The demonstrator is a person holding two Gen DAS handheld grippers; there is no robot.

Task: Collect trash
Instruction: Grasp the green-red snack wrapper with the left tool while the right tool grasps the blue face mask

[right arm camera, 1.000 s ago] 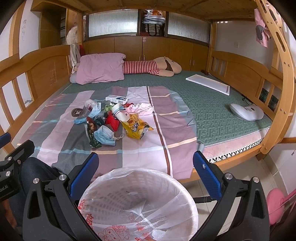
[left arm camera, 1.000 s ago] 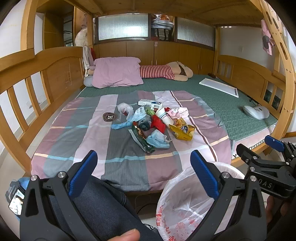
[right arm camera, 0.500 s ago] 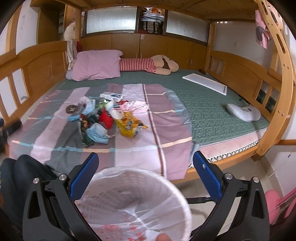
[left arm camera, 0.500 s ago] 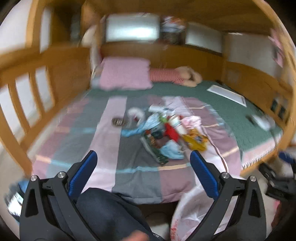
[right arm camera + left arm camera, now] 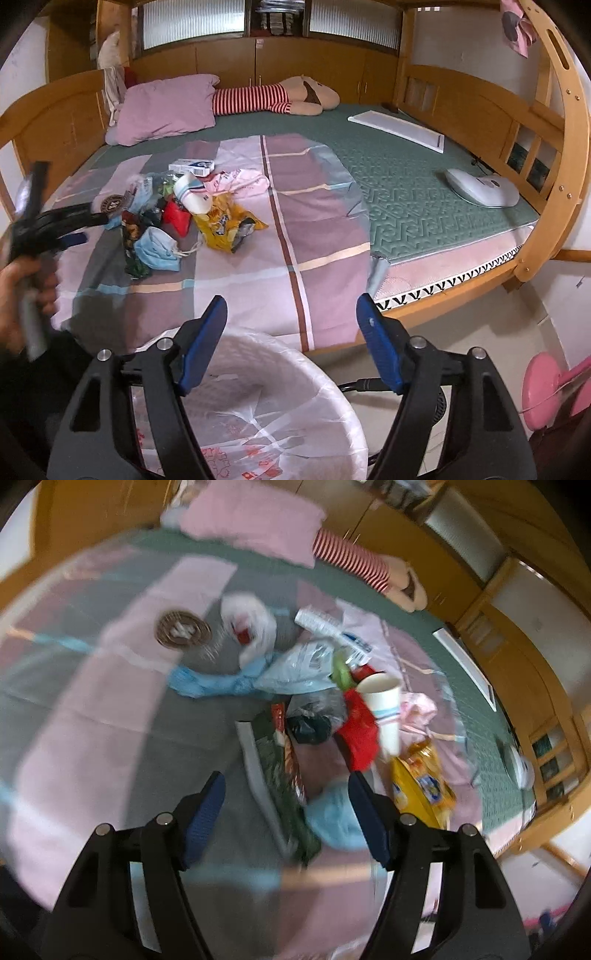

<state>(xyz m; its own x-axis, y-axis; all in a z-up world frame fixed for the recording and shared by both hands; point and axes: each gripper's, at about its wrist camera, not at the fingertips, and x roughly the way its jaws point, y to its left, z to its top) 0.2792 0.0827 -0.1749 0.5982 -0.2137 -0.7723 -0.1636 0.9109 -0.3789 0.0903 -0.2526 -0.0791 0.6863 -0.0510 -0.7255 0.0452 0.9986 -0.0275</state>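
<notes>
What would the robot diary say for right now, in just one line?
step: reach | left hand-held gripper: open, empty, over green wrapper beside blue face mask | right hand-held gripper: open, above lined bin

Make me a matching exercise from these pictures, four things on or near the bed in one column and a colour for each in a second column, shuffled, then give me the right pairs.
Things:
1. face mask
2. snack bag
3. pillow
4. paper cup

Colours:
A. yellow
B. white with a pale blue band
C. light blue
D. pink

Right pairs: 1-C, 2-A, 3-D, 4-B.

The mask, bag and cup lie in the trash pile on the striped sheet; the pillow sits at the far end of the bed.
</notes>
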